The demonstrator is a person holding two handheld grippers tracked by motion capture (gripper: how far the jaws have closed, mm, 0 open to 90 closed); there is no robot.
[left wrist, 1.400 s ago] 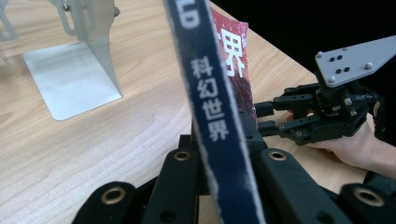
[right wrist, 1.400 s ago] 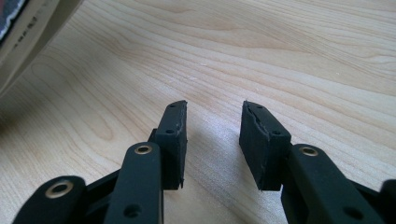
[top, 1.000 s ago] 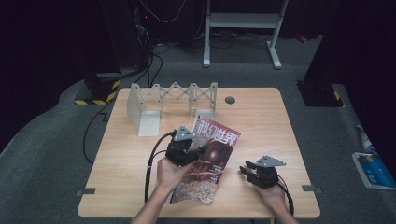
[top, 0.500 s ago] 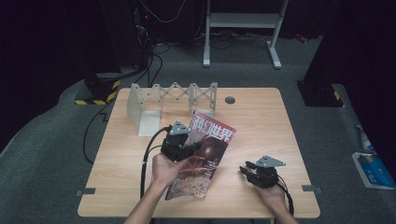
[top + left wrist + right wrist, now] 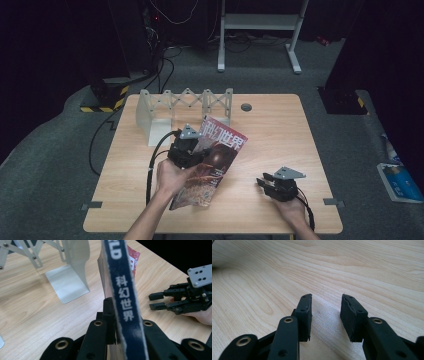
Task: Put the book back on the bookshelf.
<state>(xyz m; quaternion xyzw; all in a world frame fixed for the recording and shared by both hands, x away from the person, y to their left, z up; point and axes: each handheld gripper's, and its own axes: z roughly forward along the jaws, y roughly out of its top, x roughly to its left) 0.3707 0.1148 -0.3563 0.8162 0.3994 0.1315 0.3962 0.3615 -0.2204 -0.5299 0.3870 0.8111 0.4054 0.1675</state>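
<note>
One magazine [image 5: 212, 160] (spine clamped in the left gripper [image 5: 184, 150]) tilts above the wooden tabletop [image 5: 280, 130]; near its front edge, the right gripper [image 5: 267, 184] rests, jaws parted, empty, grey carpet [image 5: 60, 150] around.

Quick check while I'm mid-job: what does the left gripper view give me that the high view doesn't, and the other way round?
Left gripper view: the magazine seen edge-on, its blue spine with white lettering clamped between the left gripper's jaws.

High view: the magazine's red cover face, tilted up off the table, the hand holding the left gripper, and the floor around the table.

Both: the folding metal rack, the wooden tabletop, and the right gripper resting open, apart from the magazine.
</note>
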